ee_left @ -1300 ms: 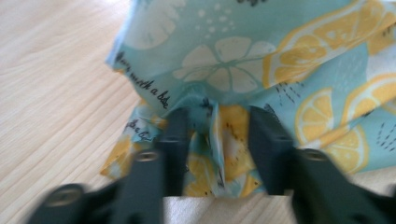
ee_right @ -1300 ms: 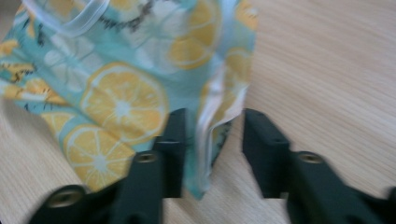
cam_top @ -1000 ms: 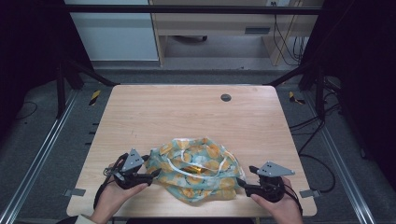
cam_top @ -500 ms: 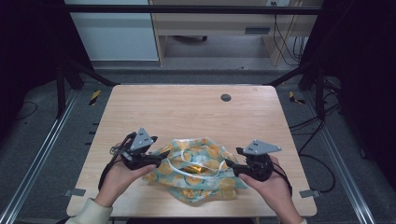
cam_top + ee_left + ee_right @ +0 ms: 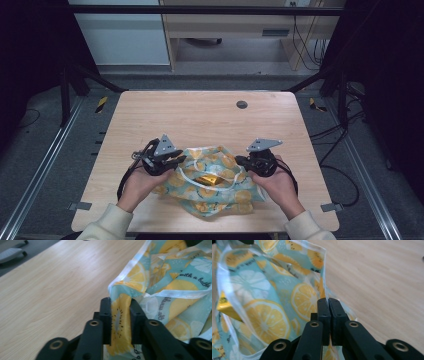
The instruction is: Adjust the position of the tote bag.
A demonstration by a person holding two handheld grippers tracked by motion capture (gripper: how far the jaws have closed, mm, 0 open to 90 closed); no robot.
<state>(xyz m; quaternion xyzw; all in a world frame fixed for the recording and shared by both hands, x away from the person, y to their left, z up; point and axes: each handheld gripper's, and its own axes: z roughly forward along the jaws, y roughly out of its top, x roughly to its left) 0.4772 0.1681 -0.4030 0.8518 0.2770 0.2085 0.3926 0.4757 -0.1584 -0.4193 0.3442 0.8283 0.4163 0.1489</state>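
Observation:
A teal bag (image 5: 215,177) printed with lemon slices and trimmed in white lies crumpled on the near half of the wooden table (image 5: 200,120). A golden packet (image 5: 205,179) shows inside its mouth, and the packet (image 5: 224,306) also appears in the right gripper view. My left gripper (image 5: 181,160) has just closed and pinches a bunched fold of the bag (image 5: 140,290) at its left rim, the left gripper (image 5: 120,312) with cloth between its pads. My right gripper (image 5: 240,160) has just closed on the thin right edge of the bag (image 5: 274,302), the right gripper (image 5: 328,303) almost fully together.
A dark round grommet (image 5: 242,104) sits in the far part of the table. Bare wood (image 5: 50,290) stretches beyond and to both sides of the bag. Metal rails (image 5: 45,165) flank the table, and a cabinet (image 5: 225,30) stands behind it.
Both grippers moved from the table's near edge inward and upward to the bag's two sides. Their jaws went from open to closed on the bag's rim, which is now lifted and spread.

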